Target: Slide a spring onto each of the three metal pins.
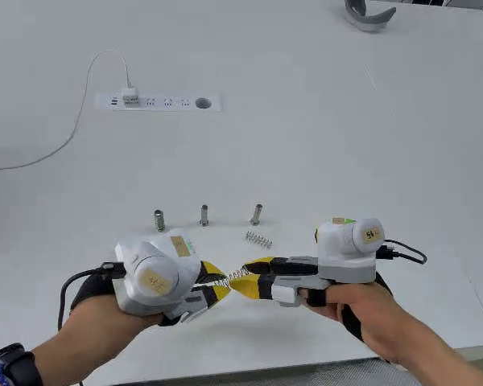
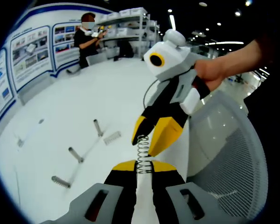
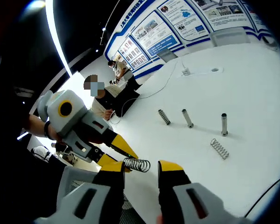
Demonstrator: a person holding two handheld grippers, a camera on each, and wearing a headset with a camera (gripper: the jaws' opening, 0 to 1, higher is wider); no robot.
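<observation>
head view looks down; gripper views seemingly face each other, all sharing the pins (image 1: 204, 215).

I log a white workbench (image 1: 330, 137), its top mostly bare. A white power strip (image 1: 158, 101) lies flat at far left, with a white adapter (image 1: 130, 97) plugged in at its left end. A thin white cable (image 1: 80, 112) arcs up from the adapter and trails off the left edge. Grey curved object (image 1: 369, 14) at the far edge, cut off by the frame; cannot identify it. Left gripper view: white mesh chair back (image 2: 233, 154) beside the bench, blue-trimmed display boards (image 2: 30, 51) on the wall, shelves (image 2: 123, 21) carrying white boxes, a standing person (image 2: 88, 32) near them. Right gripper view: a seated person (image 3: 102, 100) beyond the bench corner
</observation>
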